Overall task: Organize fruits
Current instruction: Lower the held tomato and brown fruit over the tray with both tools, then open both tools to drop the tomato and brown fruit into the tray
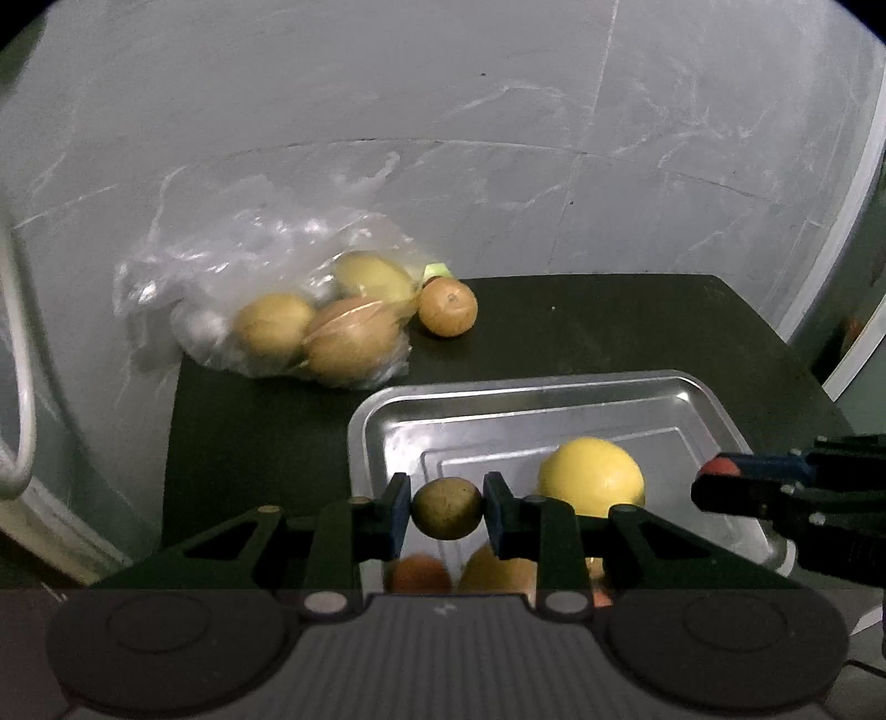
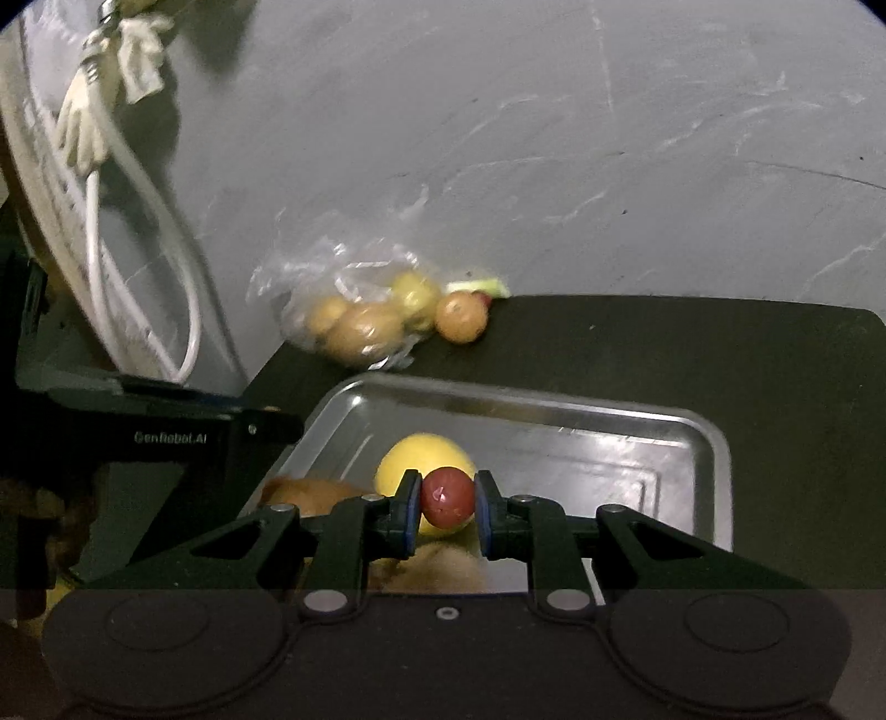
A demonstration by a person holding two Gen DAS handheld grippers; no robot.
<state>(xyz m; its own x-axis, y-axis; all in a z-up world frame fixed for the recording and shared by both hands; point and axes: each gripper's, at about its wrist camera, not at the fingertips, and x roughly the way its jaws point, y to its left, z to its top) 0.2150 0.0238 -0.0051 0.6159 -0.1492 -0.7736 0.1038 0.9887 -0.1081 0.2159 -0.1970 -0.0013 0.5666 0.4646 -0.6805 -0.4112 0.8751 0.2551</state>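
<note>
Pinching a small brownish-green fruit (image 1: 446, 508) between its blue pads, the left gripper (image 1: 446, 509) hangs over the near left part of a steel tray (image 1: 554, 390). The tray sits on a dark counter (image 1: 609, 327) that is matte, nearly black, with rounded corners. Behind it rises a grey wall (image 1: 443, 111), streaked with pale scratches and thin seams.

At the far left of the left wrist view a white pipe (image 1: 22, 376) curves down the wall. Next, on the counter's back left corner and hanging over its edge, lies a clear bag (image 1: 221, 288) with several tan fruits inside. Just right of the bag and touching it sits a loose orange (image 1: 447, 308), with a scrap of something green (image 1: 437, 270) behind it. Further right, inside the tray, rests a lemon (image 1: 591, 475); blurred orange shapes show below the fingers near the tray's front, too hidden to name. At the right edge the right gripper (image 1: 714, 471) reaches in over the tray's right rim.

In the right wrist view white hoses (image 2: 138, 249) and a pale rag (image 2: 138, 50) hang at the left. The right gripper clamps a small red fruit (image 2: 446, 497) above the tray, just in front of the lemon. The counter right of the tray is bare.
</note>
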